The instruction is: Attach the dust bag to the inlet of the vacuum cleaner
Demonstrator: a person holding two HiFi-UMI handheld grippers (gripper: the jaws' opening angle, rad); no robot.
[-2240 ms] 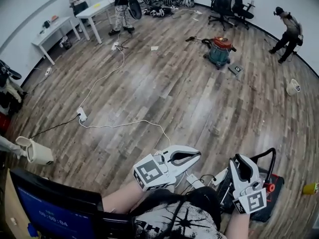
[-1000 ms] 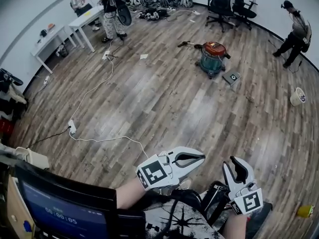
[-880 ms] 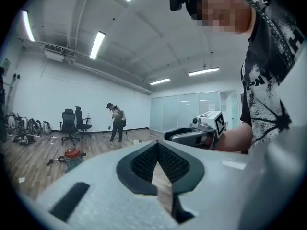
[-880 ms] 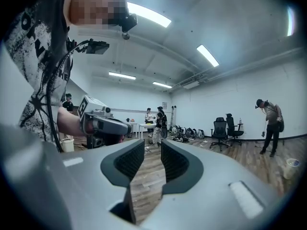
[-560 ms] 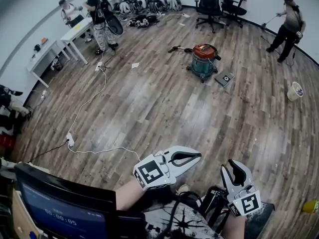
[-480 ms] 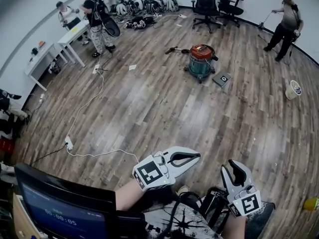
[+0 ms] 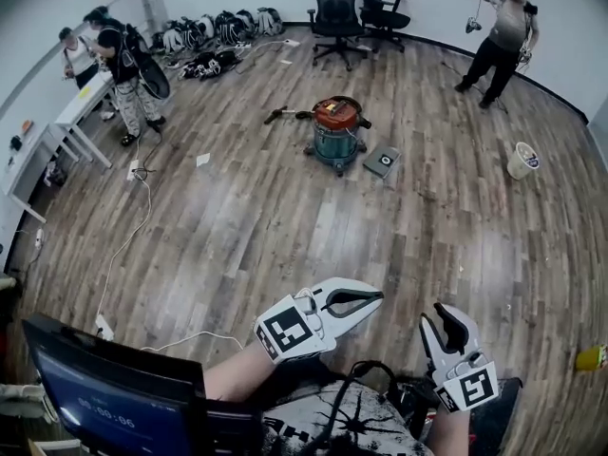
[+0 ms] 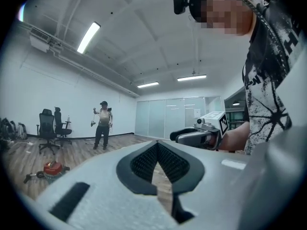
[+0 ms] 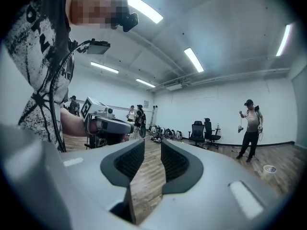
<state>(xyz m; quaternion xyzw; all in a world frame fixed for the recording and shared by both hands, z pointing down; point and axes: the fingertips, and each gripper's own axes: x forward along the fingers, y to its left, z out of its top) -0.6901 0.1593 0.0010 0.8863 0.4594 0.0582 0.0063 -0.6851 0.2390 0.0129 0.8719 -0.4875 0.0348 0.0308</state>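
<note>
**Two empty grippers, with bag and vacuum well ahead**

Both tools are held low and close to the person's body. Neither carries anything. The left gripper (image 7: pixel 376 297) has its jaws pressed together at the tips, with only plank floor showing through the loop behind them. The right gripper (image 7: pixel 439 319) has its jaws spread, and nothing but bare wooden floor (image 7: pixel 237 226) shows between them.

The teal drum vacuum cleaner (image 7: pixel 334 133) with a red lid stands upright, well apart from both pairs of jaws and far out ahead of them. Touching or just beside its base, on the side nearer the right jaws, lies a flat grey square piece with a dark round spot. I take this for the dust bag (image 7: pixel 383 161). It lies flat on the floor and is nearly square, so it has no real long axis, and one corner is turned toward the person. A black hose (image 7: pixel 285 114) trails from the far side of the drum.

The right jaws point almost straight at the bag. The left jaws are angled across, so the vacuum sits off to their left. I would judge the right hand better placed to lift the bag. The inlet's side cannot be made out from here.
</note>
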